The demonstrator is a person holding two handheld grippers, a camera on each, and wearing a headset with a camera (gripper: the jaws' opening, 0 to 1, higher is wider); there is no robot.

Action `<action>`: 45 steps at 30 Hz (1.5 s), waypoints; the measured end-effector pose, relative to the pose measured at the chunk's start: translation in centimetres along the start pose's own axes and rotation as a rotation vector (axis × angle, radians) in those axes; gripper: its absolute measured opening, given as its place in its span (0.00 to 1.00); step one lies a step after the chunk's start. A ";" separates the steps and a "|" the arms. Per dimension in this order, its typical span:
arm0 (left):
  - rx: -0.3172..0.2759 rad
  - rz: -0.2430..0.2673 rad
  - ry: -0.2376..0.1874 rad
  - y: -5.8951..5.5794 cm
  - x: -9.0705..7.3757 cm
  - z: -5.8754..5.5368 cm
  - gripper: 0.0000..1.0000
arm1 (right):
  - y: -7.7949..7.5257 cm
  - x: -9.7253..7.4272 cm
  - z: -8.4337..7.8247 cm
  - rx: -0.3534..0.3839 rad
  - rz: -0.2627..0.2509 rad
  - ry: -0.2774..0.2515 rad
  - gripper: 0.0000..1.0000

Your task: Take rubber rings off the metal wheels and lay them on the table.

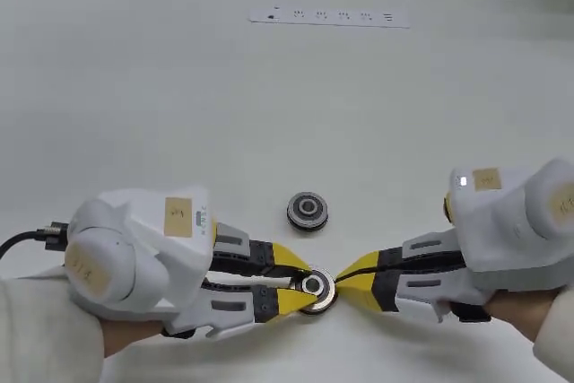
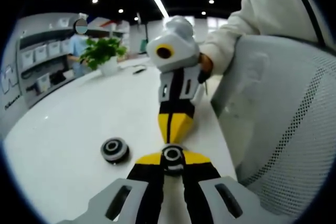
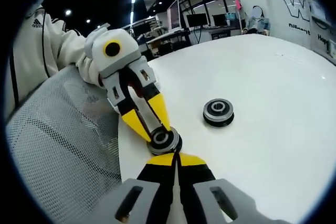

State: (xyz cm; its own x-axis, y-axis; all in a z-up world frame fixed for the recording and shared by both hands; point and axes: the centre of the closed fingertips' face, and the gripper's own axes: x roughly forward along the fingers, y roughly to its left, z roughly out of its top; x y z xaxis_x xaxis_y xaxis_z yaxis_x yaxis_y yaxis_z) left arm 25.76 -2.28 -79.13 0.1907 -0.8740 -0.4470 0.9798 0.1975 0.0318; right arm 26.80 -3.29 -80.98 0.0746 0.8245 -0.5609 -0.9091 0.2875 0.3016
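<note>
the left gripper has its yellow jaws clamped on either side of a metal wheel, which sits on the white table close to the person's edge. the right gripper comes in from the opposite side with its jaws drawn together, their tip touching the wheel's rim. whether they have nipped the dark rubber ring cannot be told from these views. the likeliest failure is that the closed tip skates over the ring instead of getting under its lip, because the band looks snug against the metal. a sideways push from that tip could also twist the round wheel out of the left jaws, since they hold it on curved faces. if the ring stretches and lets go suddenly, it could snap back or fly off the near table edge. a second wheel, ring still on, lies just beyond the first and could be knocked and set rolling by a slip.
</note>
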 end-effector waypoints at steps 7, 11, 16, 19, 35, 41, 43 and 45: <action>-0.001 -0.001 -0.005 0.0 0.0 0.0 0.13 | -0.1 -0.3 0.2 0.147 0.026 -0.043 0.00; -0.002 -0.001 -0.010 0.0 0.0 0.0 0.13 | 0.0 -0.4 0.4 0.207 0.039 -0.066 0.00; -0.003 -0.001 -0.013 0.0 0.0 0.0 0.13 | 0.3 -0.5 0.7 0.283 0.059 -0.091 0.00; -0.002 -0.001 -0.013 0.0 0.0 0.0 0.13 | 0.3 -0.6 1.1 0.331 0.075 -0.116 0.00; 0.009 -0.003 -0.014 -0.1 0.0 0.0 0.13 | 0.9 -0.6 1.4 0.394 0.103 -0.124 0.00; 0.012 -0.004 -0.014 -0.1 0.0 0.0 0.13 | 1.1 -0.6 1.4 0.398 0.108 -0.125 0.00; 0.013 -0.004 -0.014 -0.1 0.0 0.0 0.13 | 1.1 -0.6 1.5 0.399 0.110 -0.125 0.00; 0.013 -0.004 -0.014 -0.1 0.0 0.0 0.13 | 1.1 -0.6 1.5 0.403 0.112 -0.126 0.00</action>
State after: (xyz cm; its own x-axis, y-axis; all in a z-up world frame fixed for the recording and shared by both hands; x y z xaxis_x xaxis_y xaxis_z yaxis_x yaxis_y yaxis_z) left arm 25.68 -2.33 -79.17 0.1876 -0.8807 -0.4350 0.9812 0.1882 0.0421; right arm 26.33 -2.75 -79.17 0.0568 0.9074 -0.4163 -0.6839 0.3392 0.6459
